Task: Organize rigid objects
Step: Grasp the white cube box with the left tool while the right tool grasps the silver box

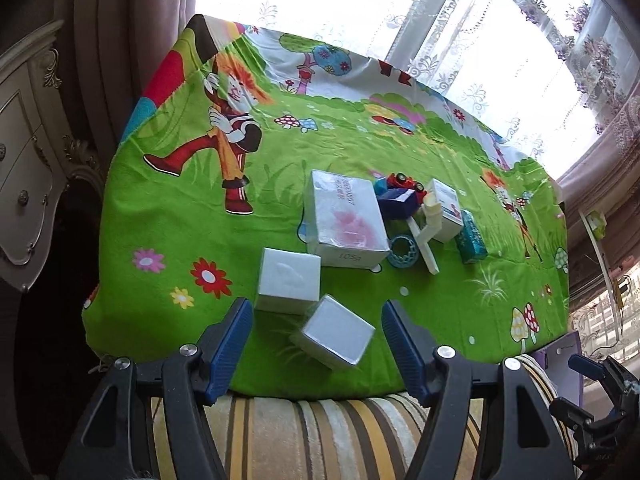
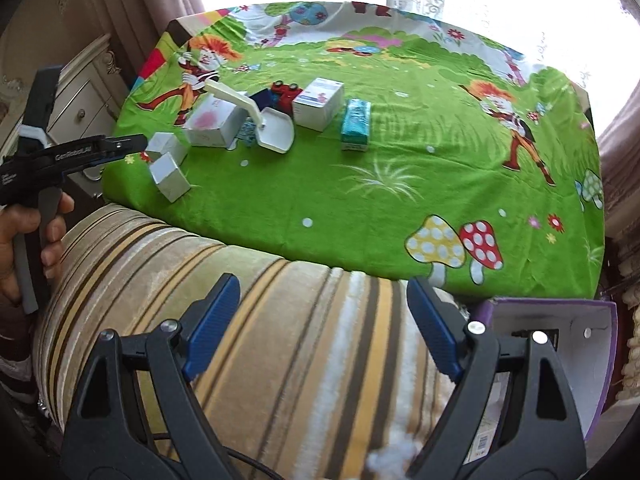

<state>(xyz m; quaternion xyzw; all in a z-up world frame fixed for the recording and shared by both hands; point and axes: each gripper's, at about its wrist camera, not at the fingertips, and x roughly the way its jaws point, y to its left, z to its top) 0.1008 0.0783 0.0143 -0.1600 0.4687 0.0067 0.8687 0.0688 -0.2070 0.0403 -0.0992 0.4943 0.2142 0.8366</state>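
Observation:
Rigid objects lie in a cluster on the green cartoon cloth (image 1: pixel 180 232). Two silver-white cubes (image 1: pixel 334 336) (image 1: pixel 288 286) lie nearest; they also show in the right wrist view (image 2: pixel 170 176). Behind are a large white box (image 1: pixel 344 220), a blue ring (image 1: pixel 403 251), a white scoop (image 2: pixel 274 132), a dark blue box (image 1: pixel 398 202), a red toy car (image 1: pixel 404 182), a white carton (image 2: pixel 319 102) and a teal box (image 2: pixel 355 124). My left gripper (image 1: pixel 316 320) is open, its jaws either side of the nearest cube, above it. My right gripper (image 2: pixel 324 300) is open and empty over the striped cushion.
A striped cushion (image 2: pixel 280 340) lies at the table's near edge. An open purple-edged box (image 2: pixel 560 344) stands at the right. A white ornate dresser (image 1: pixel 24 160) is on the left. Curtains and a bright window are behind the table.

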